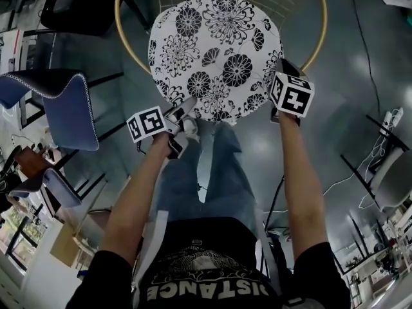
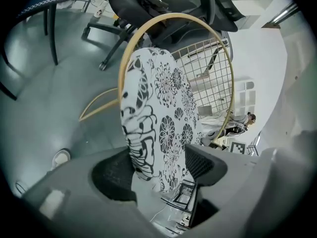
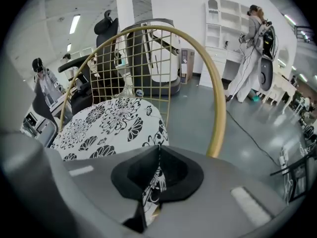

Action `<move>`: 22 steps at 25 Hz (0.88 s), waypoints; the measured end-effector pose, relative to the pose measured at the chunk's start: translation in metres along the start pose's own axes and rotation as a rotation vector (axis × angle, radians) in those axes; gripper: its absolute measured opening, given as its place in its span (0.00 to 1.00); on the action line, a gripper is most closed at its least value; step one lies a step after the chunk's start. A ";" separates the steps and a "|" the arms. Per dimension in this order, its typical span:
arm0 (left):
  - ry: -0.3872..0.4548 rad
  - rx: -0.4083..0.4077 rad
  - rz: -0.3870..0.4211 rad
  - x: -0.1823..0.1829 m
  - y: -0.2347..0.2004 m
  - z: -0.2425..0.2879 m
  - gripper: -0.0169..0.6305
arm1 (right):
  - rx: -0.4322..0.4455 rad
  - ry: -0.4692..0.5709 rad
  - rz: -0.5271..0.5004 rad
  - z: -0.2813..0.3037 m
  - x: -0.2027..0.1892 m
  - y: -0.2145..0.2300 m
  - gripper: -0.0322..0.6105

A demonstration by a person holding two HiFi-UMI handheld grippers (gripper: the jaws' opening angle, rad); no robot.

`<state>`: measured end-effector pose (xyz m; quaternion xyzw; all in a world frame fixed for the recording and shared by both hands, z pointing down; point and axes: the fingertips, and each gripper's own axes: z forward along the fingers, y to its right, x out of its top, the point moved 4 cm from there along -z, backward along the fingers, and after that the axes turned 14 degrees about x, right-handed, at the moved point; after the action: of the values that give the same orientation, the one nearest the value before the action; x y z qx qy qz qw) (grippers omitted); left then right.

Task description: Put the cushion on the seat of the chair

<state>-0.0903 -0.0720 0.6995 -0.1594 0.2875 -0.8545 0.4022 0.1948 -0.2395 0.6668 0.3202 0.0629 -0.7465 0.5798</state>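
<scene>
A round white cushion (image 1: 215,50) with black flowers lies within the gold hoop of the wire chair (image 1: 318,37). My left gripper (image 1: 183,111) is at the cushion's near left edge. In the left gripper view its jaws stand wide apart, and the cushion (image 2: 158,113) rises edge-on between them at the left gripper (image 2: 158,170), not pinched. My right gripper (image 1: 283,66) is at the cushion's right edge. The right gripper (image 3: 158,155) is shut on a fold of the patterned cushion (image 3: 109,123), close to the gold frame (image 3: 218,108) and its wire-grid back.
Blue-seated chairs (image 1: 71,102) stand at the left and a black office chair (image 1: 77,5) at the far left. Another black office chair (image 2: 163,9) sits behind the gold hoop. Cables and a power strip (image 1: 391,118) lie on the grey floor at right. A person (image 3: 252,48) stands by white shelves.
</scene>
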 end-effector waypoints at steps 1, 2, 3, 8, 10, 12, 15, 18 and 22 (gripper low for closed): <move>-0.005 0.008 -0.001 0.000 -0.004 -0.001 0.51 | -0.012 -0.006 -0.015 0.003 0.002 0.000 0.06; -0.004 0.016 -0.006 0.001 -0.009 -0.002 0.51 | -0.018 -0.013 -0.027 0.007 0.003 -0.002 0.06; 0.001 0.023 -0.012 0.002 -0.012 -0.004 0.51 | -0.023 -0.019 -0.036 0.010 0.004 -0.004 0.06; 0.038 0.027 -0.022 0.005 -0.010 -0.011 0.51 | -0.014 -0.032 -0.058 0.013 0.004 -0.007 0.06; 0.053 0.020 -0.022 0.008 -0.008 -0.014 0.51 | -0.004 -0.040 -0.058 0.014 0.003 -0.008 0.07; 0.062 0.016 -0.016 0.010 -0.007 -0.016 0.51 | -0.001 -0.041 -0.044 0.015 0.003 -0.008 0.08; 0.083 0.030 0.002 0.015 -0.009 -0.022 0.51 | 0.009 -0.027 -0.022 0.012 0.005 -0.009 0.20; 0.116 0.059 0.014 0.021 -0.012 -0.031 0.51 | 0.005 -0.012 -0.021 0.006 0.008 -0.011 0.23; 0.185 0.092 0.065 0.034 -0.002 -0.049 0.50 | 0.006 0.009 -0.039 -0.011 0.014 -0.020 0.19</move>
<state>-0.1370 -0.0797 0.6636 -0.0519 0.2888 -0.8644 0.4082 0.1788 -0.2397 0.6449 0.3240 0.0698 -0.7565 0.5638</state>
